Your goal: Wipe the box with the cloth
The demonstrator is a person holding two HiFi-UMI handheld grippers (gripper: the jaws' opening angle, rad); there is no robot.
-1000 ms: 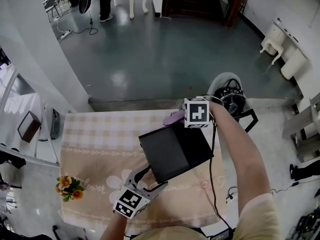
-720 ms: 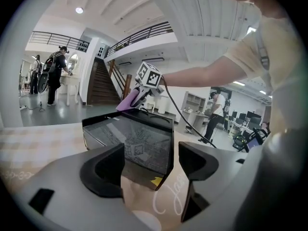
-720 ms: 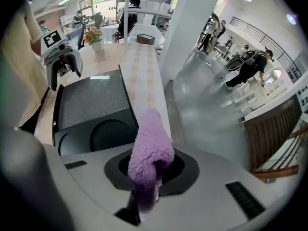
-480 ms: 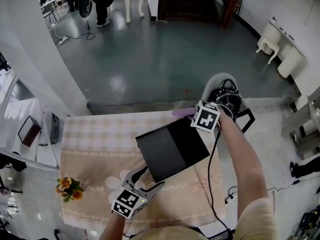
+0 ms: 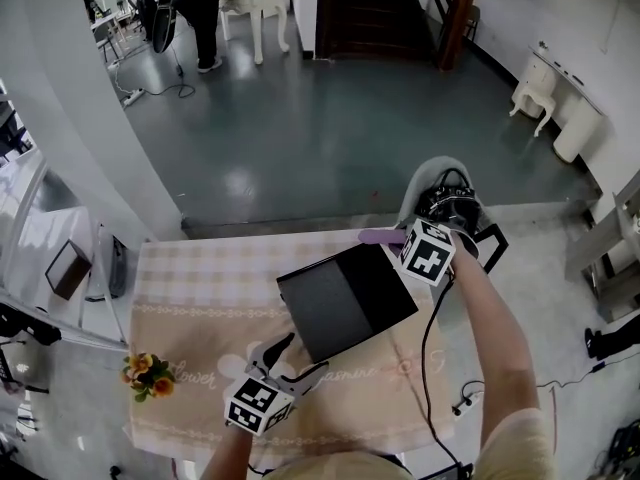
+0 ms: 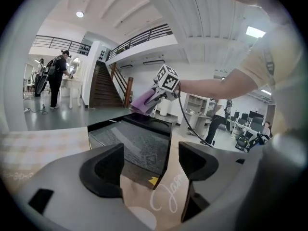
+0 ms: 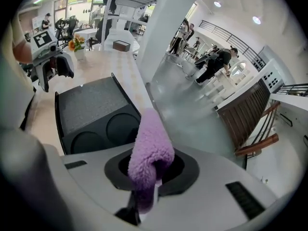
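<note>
Now | purple cloth [image 7: 150,153] is pinched in right gripper [image 5: 398,240] fingers — at far edge of black box [image 5: 345,300] | left gripper [image 5: 287,360] fingers are spread wide, at near corner

I am looking into a large open indoor hall, set up as a shared workspace, closer to a lab or an office than to a home. A polished grey floor [image 5: 320,128] stretches wide towards a dark wooden staircase [image 5: 370,8], and a railed upper gallery [image 6: 139,35] runs above it. A thick white column [image 5: 70,118] rises beside my table [image 5: 200,268], which has a checked cloth and a small bunch of flowers [image 5: 145,373]. I also see desks with monitors [image 6: 243,117], panel lights [image 6: 255,31] in the ceiling, and a person [image 6: 57,78] standing at white furniture.
</note>
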